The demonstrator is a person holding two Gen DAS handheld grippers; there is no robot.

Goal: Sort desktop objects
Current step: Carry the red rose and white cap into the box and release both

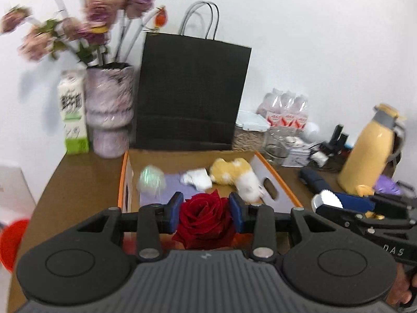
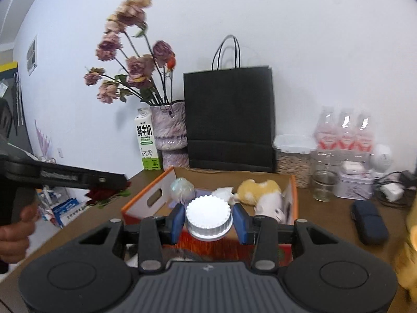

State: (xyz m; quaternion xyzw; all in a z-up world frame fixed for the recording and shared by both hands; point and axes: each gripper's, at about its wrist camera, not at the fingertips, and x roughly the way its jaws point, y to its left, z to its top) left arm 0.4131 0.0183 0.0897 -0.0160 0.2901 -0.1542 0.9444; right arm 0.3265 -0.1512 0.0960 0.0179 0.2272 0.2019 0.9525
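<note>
My left gripper (image 1: 206,212) is shut on a red rose (image 1: 206,217) and holds it above the near end of an open cardboard box (image 1: 125,182) with orange edges. My right gripper (image 2: 208,219) is shut on a white ribbed-lid jar (image 2: 208,215) above the same box (image 2: 146,203). In the box lie a yellow and white plush toy (image 1: 237,174), crumpled white paper (image 1: 196,178) and a pale iridescent ball (image 1: 152,180). The right gripper with the jar also shows in the left wrist view (image 1: 328,202). The left gripper and rose show in the right wrist view (image 2: 104,193).
Behind the box stand a black paper bag (image 1: 190,96), a vase of dried flowers (image 1: 109,112) and a milk carton (image 1: 74,117). To the right are water bottles (image 1: 286,109), a glass jar (image 1: 276,146), a yellow thermos (image 1: 370,151), cables and a dark blue case (image 2: 368,221).
</note>
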